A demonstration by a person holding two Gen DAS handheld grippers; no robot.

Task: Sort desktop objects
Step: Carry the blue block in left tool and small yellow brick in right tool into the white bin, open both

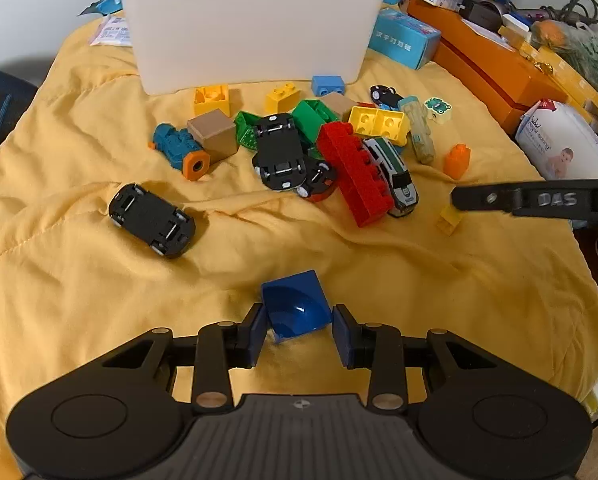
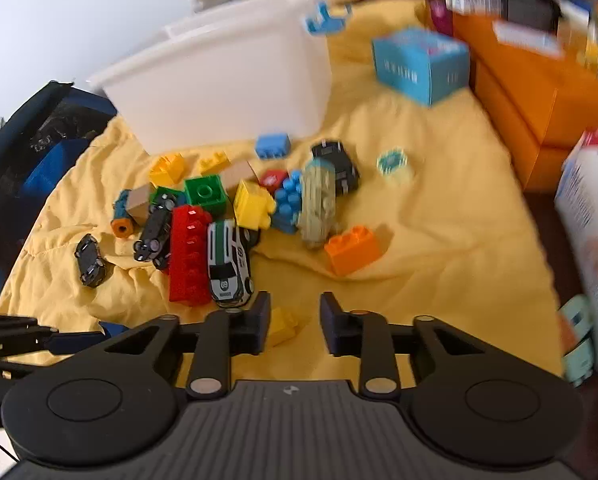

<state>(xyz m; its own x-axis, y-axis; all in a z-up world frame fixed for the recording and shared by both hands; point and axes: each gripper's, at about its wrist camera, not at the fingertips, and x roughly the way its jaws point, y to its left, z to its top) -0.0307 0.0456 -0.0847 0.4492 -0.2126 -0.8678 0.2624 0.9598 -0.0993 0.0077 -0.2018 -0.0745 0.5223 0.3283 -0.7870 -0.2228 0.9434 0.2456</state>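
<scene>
A blue block lies on the yellow blanket between the left gripper's parted pads, seemingly untouched. The right gripper stands parted around a small yellow brick, near the toy pile before the white bin.
</scene>
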